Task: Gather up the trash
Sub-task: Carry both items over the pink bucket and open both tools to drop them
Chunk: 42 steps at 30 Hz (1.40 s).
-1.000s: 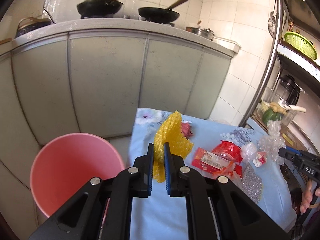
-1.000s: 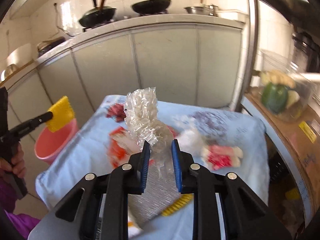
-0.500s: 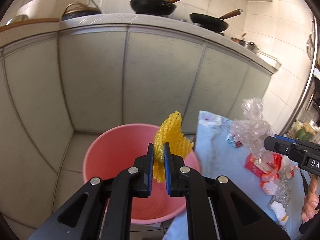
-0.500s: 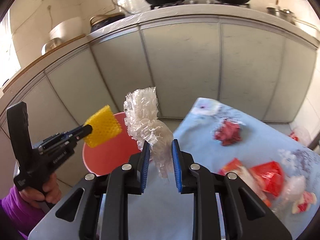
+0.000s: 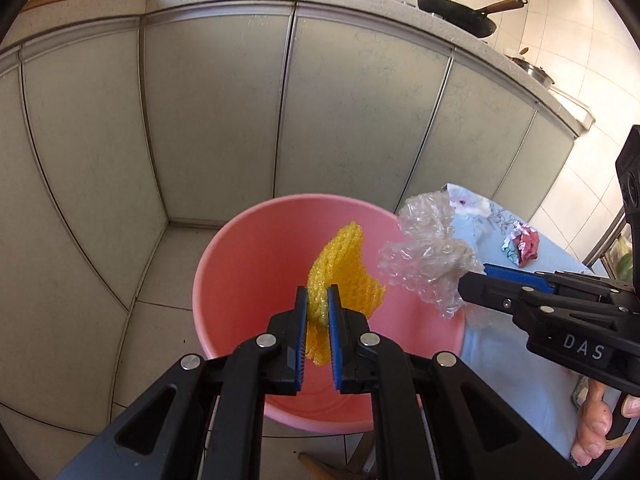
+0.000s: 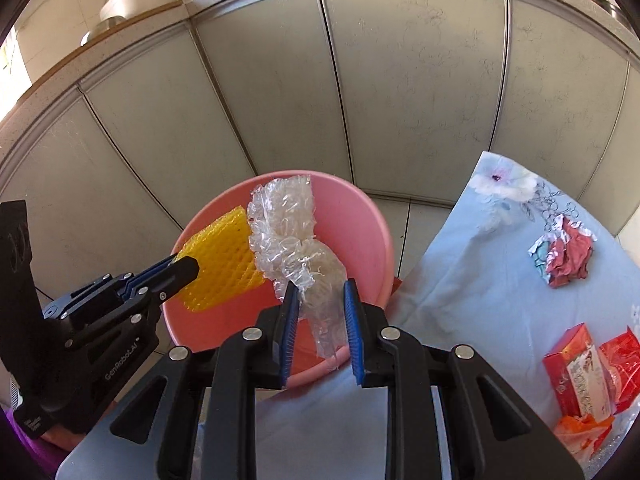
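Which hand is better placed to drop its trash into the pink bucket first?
Left. Its yellow foam net hangs over the middle of the pink bucket. The right gripper's bubble wrap is near the rim, beside the table.

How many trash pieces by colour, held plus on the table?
Yellow: 1, foam net in left gripper
Clear: 1, bubble wrap in right gripper
Red: 3, crumpled wrapper, box, packet on table
Orange: 1, scrap
Total: 6
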Motion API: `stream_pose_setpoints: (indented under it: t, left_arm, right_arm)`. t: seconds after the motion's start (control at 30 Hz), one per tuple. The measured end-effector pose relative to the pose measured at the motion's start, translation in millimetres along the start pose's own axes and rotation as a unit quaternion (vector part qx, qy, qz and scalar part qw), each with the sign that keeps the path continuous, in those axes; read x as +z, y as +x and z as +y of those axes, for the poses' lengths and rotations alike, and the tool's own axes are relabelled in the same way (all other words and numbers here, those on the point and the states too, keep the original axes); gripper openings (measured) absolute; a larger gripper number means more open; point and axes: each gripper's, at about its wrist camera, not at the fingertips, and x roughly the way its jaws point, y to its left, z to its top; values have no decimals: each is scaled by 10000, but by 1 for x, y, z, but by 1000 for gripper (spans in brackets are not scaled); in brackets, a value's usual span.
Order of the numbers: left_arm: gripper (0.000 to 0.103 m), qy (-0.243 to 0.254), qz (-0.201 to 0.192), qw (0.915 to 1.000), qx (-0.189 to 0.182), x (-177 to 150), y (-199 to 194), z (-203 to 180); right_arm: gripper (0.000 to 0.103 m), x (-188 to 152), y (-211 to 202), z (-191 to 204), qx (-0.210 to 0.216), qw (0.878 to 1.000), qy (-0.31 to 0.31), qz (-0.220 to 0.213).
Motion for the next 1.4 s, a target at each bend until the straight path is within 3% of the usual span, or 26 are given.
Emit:
stream_pose_setpoints:
  t: [0.2, 0.4, 0.8, 1.17, 1.4]
  left_arm:
    - [10, -25, 120, 9999, 38, 1, 9, -7]
    - [19, -116, 140, 9998, 24, 2, 10, -6]
    - [27, 5, 6, 10000, -24, 7, -4, -14]
    - [28, 334, -136, 9986, -386, 11, -22, -45]
    - [28, 625, -144, 9955, -704, 10, -30, -77]
  right_arm:
    - [28, -2, 11, 0, -110, 9998, -10, 168]
    - [40, -1, 10, -2, -79, 9999, -12, 122]
    - [40, -2, -21, -20, 8, 9997, 141, -211]
    - [40, -21, -70, -43, -71, 9973, 399, -606]
    - [40, -43, -107, -74, -371, 9935, 668, -844]
